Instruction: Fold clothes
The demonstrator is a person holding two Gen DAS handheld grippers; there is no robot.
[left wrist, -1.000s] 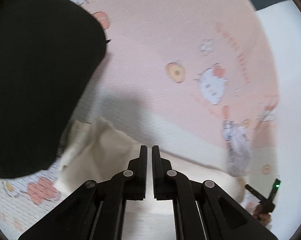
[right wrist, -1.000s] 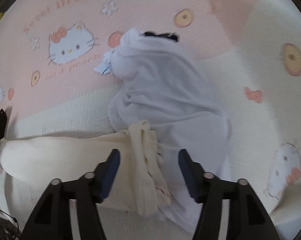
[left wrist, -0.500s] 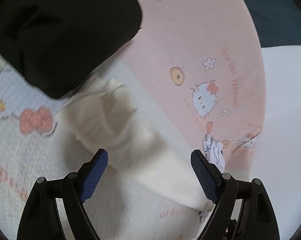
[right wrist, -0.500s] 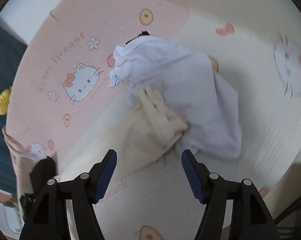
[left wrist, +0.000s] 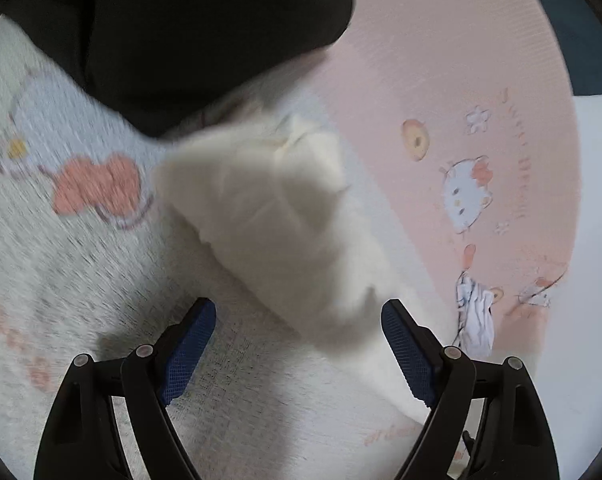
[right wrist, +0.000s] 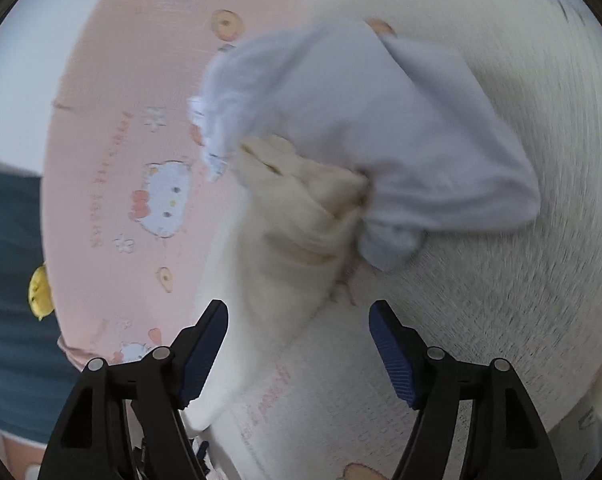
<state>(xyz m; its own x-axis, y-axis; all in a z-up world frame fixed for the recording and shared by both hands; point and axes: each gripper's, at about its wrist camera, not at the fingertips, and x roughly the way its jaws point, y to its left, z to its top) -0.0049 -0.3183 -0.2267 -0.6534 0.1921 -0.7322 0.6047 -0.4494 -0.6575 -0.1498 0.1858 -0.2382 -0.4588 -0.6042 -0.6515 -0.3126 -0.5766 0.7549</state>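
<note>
Cream garment: long rolled strip across the bed sheet, one end just beside the black garment, other end tucked against the white garment. Slack, blurred, not yet flat.

Left claw: wide open, nothing between the pads; cream end lying ahead of the tips, untouched. Jaws newly spread, then steady.

Right claw: wide open, empty, jaws just widened further; cream strip passing beside the left finger, no pressing seen.

Step in hand, by judgement: regrip for the next fold. Advice for doing it well:
- Descend onto the outer corners, one claw per end.
- Pinch cream cloth only; keep clear of white and black pieces alongside.
- Take a shallow bite, avoiding the sheet beneath.
- Close both together, then lift evenly for a straight edge.
</note>
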